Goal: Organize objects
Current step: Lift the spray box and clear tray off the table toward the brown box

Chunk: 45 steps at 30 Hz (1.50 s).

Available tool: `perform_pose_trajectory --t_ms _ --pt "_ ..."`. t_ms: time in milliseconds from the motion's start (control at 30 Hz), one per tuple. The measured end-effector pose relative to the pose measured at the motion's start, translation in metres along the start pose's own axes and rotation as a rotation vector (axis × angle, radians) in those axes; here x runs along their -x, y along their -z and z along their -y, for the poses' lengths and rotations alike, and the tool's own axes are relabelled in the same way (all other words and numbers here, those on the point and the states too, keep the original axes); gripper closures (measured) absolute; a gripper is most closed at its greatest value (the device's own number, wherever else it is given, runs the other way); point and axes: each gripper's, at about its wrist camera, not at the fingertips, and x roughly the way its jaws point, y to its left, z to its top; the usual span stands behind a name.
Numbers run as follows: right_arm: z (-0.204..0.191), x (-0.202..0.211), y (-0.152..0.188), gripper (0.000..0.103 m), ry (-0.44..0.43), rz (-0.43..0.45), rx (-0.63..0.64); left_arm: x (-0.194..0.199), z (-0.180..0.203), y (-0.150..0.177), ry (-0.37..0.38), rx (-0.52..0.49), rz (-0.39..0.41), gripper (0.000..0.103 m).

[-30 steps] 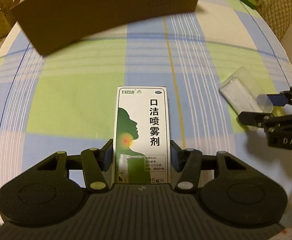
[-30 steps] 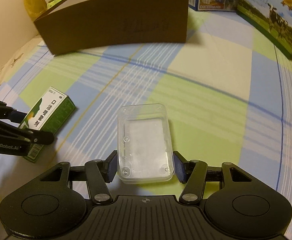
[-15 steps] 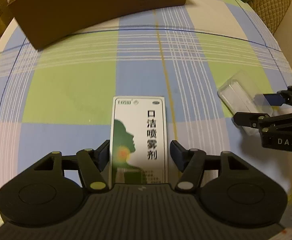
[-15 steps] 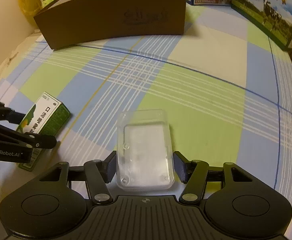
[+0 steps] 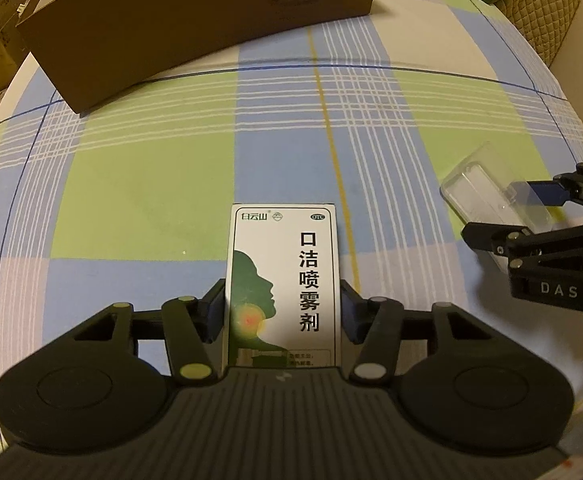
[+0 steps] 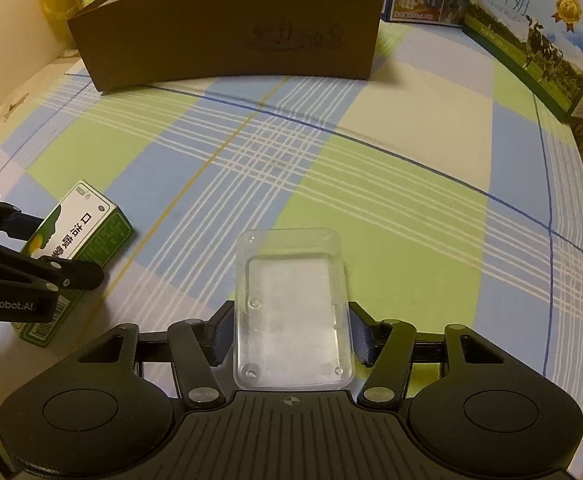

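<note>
We see a small white and green paper box (image 5: 282, 280) with black Chinese letters and a green face shape on its front. It lies flat with its front up, on a cloth with blue, green and white squares. We also see a clear plastic case (image 6: 292, 312) with round corners. It lies flat too, well apart from the paper box.
</note>
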Motion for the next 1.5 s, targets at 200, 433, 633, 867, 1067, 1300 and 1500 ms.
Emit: perform_pose_trajectory --t_ms 200,433,633,867,1067,1300,1500 --pt "0.000 0.000 0.000 0.049 -0.001 -0.001 0.003 0.001 -0.001 0.001 -0.001 0.007 -0.003 0.052" --pt "0.001 0.000 0.000 0.049 -0.013 0.001 0.002 0.002 -0.006 0.001 -0.005 0.021 -0.008 0.052" --pt "0.002 0.003 -0.002 0.050 -0.058 0.005 -0.020 0.004 -0.015 0.001 -0.011 0.040 -0.007 0.052" --pt "-0.002 0.017 -0.016 0.050 -0.085 0.044 -0.014 0.015 -0.026 -0.008 -0.004 0.074 0.014 0.052" --pt "-0.004 0.025 -0.036 0.050 -0.106 0.077 -0.004 0.029 -0.032 -0.022 -0.002 0.089 0.053 0.052" --pt "-0.006 0.029 -0.060 0.050 -0.128 0.110 0.028 0.044 -0.039 -0.043 -0.008 0.107 0.104 0.052" --pt "-0.005 0.033 -0.086 0.050 -0.155 0.142 0.046 0.054 -0.049 -0.065 -0.024 0.117 0.146 0.052"
